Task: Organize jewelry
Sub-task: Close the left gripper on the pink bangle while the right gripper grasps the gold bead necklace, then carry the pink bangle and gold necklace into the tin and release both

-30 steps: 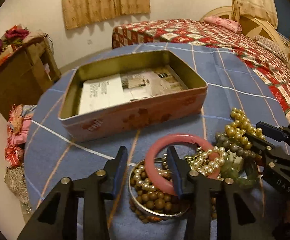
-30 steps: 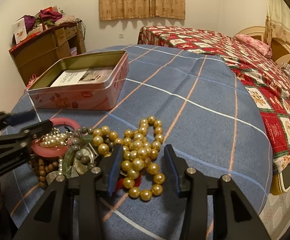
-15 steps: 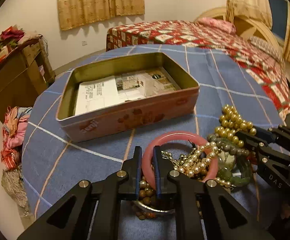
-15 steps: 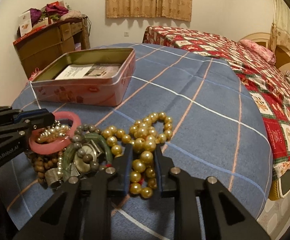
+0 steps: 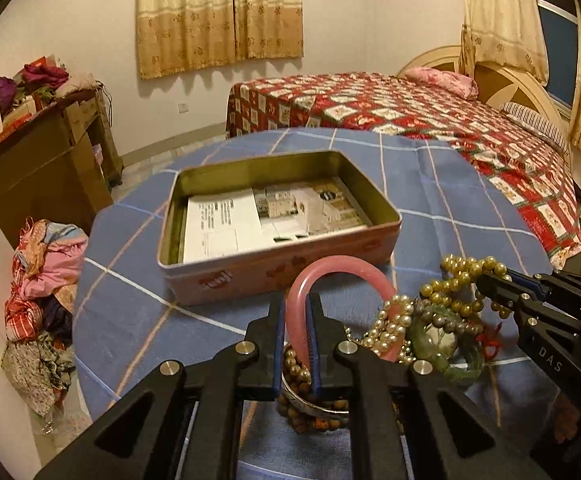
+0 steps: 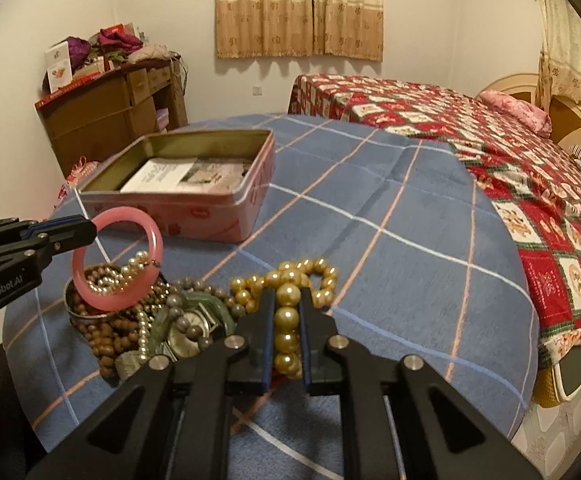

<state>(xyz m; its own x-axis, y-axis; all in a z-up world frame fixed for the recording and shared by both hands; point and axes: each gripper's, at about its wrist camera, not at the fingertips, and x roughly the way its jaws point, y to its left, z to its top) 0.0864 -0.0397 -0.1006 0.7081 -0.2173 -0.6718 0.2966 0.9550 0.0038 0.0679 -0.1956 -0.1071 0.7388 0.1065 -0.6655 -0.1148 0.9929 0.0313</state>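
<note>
The left gripper is clamped on the near rim of the pink bangle, which stands tilted with its lower edge in the jewelry heap. The right gripper is closed on a strand of the gold bead necklace, whose loops lie just ahead on the cloth.

Only the right wrist view shows the pearl strand hooked through the bangle, along with the wristwatch and brown wooden beads. The left wrist view shows a green bangle beside the pearls.

The heap sits on a blue checked tablecloth, near an open pink tin lined with printed paper. Behind are a red patchwork bed, a wooden dresser and beige curtains.
</note>
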